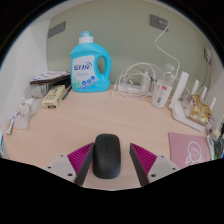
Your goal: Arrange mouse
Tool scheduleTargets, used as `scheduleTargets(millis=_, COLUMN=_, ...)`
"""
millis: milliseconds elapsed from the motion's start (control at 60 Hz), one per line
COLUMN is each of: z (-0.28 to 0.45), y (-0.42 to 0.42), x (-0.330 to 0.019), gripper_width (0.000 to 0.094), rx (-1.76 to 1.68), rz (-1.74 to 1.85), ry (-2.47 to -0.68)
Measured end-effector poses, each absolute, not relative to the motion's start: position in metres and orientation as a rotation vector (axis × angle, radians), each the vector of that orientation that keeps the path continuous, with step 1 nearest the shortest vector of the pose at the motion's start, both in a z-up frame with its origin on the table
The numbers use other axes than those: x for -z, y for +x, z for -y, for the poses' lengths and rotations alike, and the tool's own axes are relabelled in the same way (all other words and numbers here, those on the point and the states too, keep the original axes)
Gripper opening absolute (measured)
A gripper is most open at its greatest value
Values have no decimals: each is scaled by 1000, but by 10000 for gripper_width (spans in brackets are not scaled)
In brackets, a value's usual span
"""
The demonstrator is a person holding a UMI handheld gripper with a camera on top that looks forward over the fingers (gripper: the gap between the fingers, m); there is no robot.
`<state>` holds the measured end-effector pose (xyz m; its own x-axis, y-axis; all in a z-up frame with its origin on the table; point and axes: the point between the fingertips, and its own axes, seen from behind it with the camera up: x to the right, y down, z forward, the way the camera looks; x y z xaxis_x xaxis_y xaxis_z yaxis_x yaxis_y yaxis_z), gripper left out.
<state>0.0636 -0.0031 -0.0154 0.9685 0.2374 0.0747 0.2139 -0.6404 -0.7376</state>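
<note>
A black computer mouse (107, 157) lies on the light wooden desk (100, 115). It sits between my gripper's (109, 168) two fingers. The left pink pad (78, 160) is right at the mouse's left side. The right pink pad (141, 160) stands a small gap away from its right side. The gripper is open around the mouse, and the mouse rests on the desk.
A blue detergent bottle (88, 65) stands at the back against the wall. White cables and chargers (140, 80) and a white router (183, 100) lie at the back right. A pink notebook (190, 148) lies to the right. Small items (40, 98) line the left edge.
</note>
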Motion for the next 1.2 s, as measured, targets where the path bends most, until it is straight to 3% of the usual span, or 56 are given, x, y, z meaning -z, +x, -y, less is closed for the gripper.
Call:
scheduleTargets(millis=200, z=3, y=57, x=17, gripper_width=527, rx=-103, rz=270, ry=-2260)
scheduleTargets(millis=367, z=4, y=58, x=17, gripper_width=413, rx=-47, rz=234, ry=-2273)
scheduleTargets(millis=483, z=5, y=57, x=8, gripper_width=392, rx=-28, rz=208, ry=-2269)
scheduleTargets(millis=567, z=1, y=54, x=-35, gripper_width=391, rx=-52, rz=193, ry=-2192)
scheduleTargets(millis=733, z=-13, y=110, x=-169, gripper_width=393, rx=-99, rz=106, ry=-1987)
scheduleTargets(millis=817, z=-22, y=176, x=-194, gripper_width=395, rx=-70, rz=59, ry=-1943)
scheduleTargets(millis=900, z=-25, y=249, x=-175, gripper_width=392, rx=-2, rz=28, ry=-1981)
scheduleTargets(millis=983, z=-21, y=308, x=-123, gripper_width=391, rx=76, rz=42, ry=-2069)
scheduleTargets(millis=1083, z=-12, y=341, x=-53, gripper_width=391, rx=60, rz=37, ry=-2179)
scheduleTargets(millis=1200, z=-10, y=358, x=-7, gripper_width=392, rx=62, rz=75, ry=-2245)
